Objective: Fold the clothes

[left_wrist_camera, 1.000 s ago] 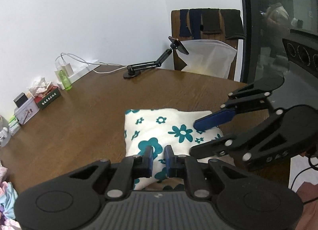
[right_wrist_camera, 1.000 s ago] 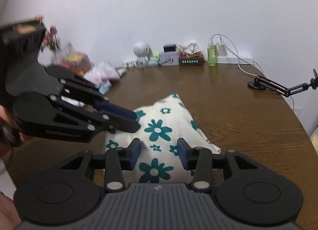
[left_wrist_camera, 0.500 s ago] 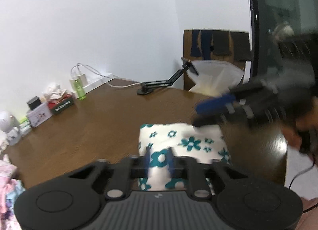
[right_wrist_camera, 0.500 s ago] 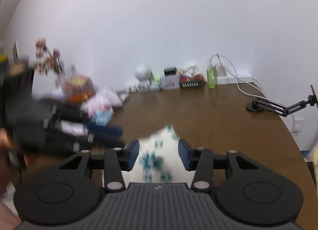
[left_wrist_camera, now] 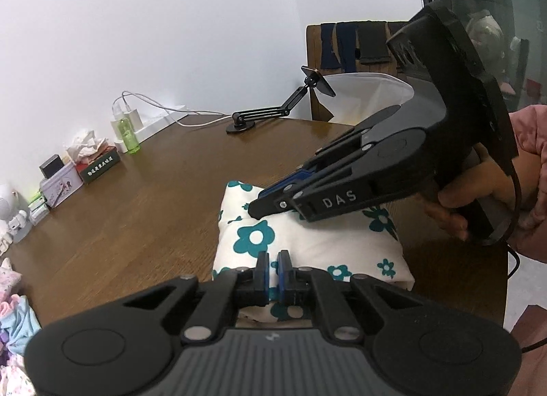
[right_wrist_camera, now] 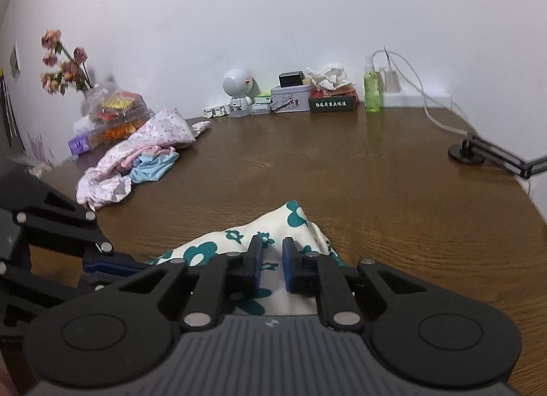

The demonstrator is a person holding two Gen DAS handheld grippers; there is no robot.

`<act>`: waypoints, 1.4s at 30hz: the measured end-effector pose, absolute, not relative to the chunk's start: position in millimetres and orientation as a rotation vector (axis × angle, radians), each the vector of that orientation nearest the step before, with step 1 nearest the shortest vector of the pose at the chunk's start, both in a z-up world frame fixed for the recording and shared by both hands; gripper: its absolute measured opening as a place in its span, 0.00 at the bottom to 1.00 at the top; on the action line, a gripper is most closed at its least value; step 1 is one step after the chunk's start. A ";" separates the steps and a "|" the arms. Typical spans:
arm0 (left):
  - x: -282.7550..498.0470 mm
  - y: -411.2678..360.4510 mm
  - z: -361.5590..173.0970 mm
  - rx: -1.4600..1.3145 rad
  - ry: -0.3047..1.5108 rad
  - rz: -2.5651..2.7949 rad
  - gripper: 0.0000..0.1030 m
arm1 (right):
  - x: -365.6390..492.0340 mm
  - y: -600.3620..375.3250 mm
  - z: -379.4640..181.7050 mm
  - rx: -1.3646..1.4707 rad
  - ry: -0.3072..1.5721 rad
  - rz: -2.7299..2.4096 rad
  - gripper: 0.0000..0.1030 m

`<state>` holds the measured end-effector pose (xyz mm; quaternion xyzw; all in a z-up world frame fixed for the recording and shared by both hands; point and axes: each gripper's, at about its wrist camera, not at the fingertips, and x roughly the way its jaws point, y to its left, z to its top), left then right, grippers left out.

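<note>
A folded cream cloth with teal flowers (left_wrist_camera: 307, 239) lies on the brown table, near its front edge. It also shows in the right wrist view (right_wrist_camera: 273, 228). My left gripper (left_wrist_camera: 272, 269) hangs over the cloth's near edge, its jaws almost shut with a thin gap and nothing clearly between them. My right gripper (right_wrist_camera: 271, 261) rests on top of the cloth with a narrow gap between the jaws. In the left wrist view it (left_wrist_camera: 263, 206) presses down on the cloth's far left part.
A pile of unfolded pink, floral and blue clothes (right_wrist_camera: 136, 160) lies at the table's left. Boxes, a tissue box (right_wrist_camera: 333, 102), a green bottle (right_wrist_camera: 372, 92) and a toy robot line the wall. A phone-holder arm (left_wrist_camera: 266, 112) stands at the far side. A chair stands behind.
The right gripper's jaws have narrowed and it has come down onto the cloth. The left gripper has settled back over the cloth's near edge after a blurred move.
</note>
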<state>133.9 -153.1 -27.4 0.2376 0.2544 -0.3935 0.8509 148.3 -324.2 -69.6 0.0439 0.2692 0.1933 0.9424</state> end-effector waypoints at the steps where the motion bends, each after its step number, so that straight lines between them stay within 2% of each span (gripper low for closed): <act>1: 134.3 -152.1 -24.1 0.489 0.532 -0.830 0.04 | 148.3 -325.0 -67.8 0.091 0.550 0.394 0.13; 2: 134.7 -149.9 -19.2 0.468 0.529 -0.830 0.10 | 147.9 -327.7 -65.0 0.105 0.548 0.395 0.14; 3: 135.6 -146.2 -13.3 0.437 0.529 -0.826 0.29 | 146.7 -331.5 -61.4 0.130 0.543 0.400 0.20; 4: 136.7 -141.4 -6.9 0.400 0.528 -0.821 0.42 | 143.1 -338.2 -55.4 0.178 0.531 0.413 0.27; 5: 137.8 -135.1 -0.3 0.352 0.522 -0.817 0.70 | 138.3 -345.2 -48.8 0.226 0.514 0.422 0.55; 6: 138.8 -127.0 6.4 0.294 0.510 -0.813 0.92 | 130.3 -352.6 -40.9 0.272 0.483 0.423 0.82; 8: 143.4 -113.5 17.2 0.194 0.518 -0.811 1.00 | 111.4 -365.7 -25.5 0.345 0.427 0.425 0.99; 16: 173.9 -77.9 21.6 -0.085 0.716 -0.834 1.00 | 67.2 -406.2 -35.4 0.678 0.550 0.348 1.00; 28: 248.2 -114.1 -13.1 -0.083 0.974 -0.919 1.00 | 66.0 -383.4 -87.0 0.863 0.715 0.223 1.00; 33: 276.0 -135.8 -37.3 -0.055 1.083 -0.949 0.86 | 71.7 -376.2 -94.2 0.882 0.684 0.205 0.98; 37: 291.2 -140.2 -51.9 -0.121 1.158 -1.023 0.80 | 74.4 -375.5 -97.6 0.892 0.660 0.181 0.85; 41: 300.8 -144.9 -60.1 -0.154 1.210 -1.099 0.74 | 76.7 -379.6 -104.0 0.906 0.657 0.167 0.57; 42: 303.2 -146.1 -62.2 -0.162 1.223 -1.118 0.71 | 77.5 -379.9 -105.7 0.907 0.657 0.165 0.56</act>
